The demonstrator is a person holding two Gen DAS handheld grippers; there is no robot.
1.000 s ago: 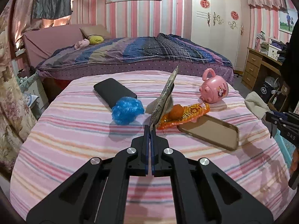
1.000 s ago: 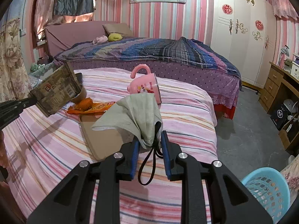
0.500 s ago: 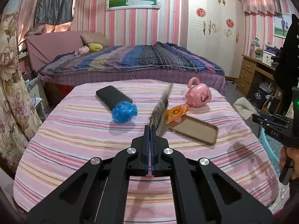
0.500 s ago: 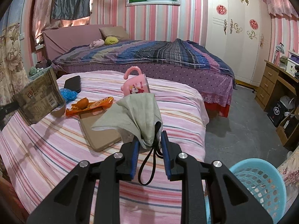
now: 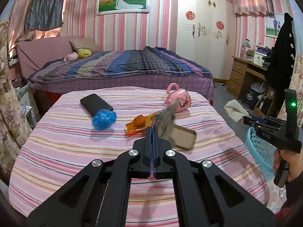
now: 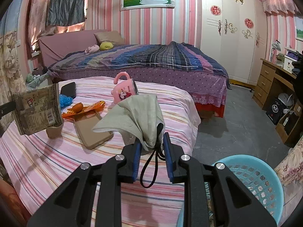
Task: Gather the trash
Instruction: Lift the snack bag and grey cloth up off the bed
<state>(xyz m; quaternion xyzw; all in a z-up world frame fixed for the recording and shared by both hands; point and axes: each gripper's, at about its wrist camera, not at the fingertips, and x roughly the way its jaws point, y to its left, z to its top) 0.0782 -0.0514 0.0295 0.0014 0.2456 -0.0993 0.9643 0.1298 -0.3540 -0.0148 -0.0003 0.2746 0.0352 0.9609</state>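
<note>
Right wrist view, left to right. Left edge: the left tongs (image 6: pixel 7 106) are clamped on a flat printed wrapper (image 6: pixel 38 110), held above the striped tabletop (image 6: pixel 47 162). Centre left: blue crumpled bag (image 6: pixel 65 100), orange snack wrapper (image 6: pixel 85 108) and tan phone case (image 6: pixel 92 130) lie on the tabletop. Centre: the right tongs (image 6: pixel 152 145) stand narrow, gripping a grey face mask (image 6: pixel 138 113). Lower right: light-blue basket (image 6: pixel 263 177) on the floor.
</note>
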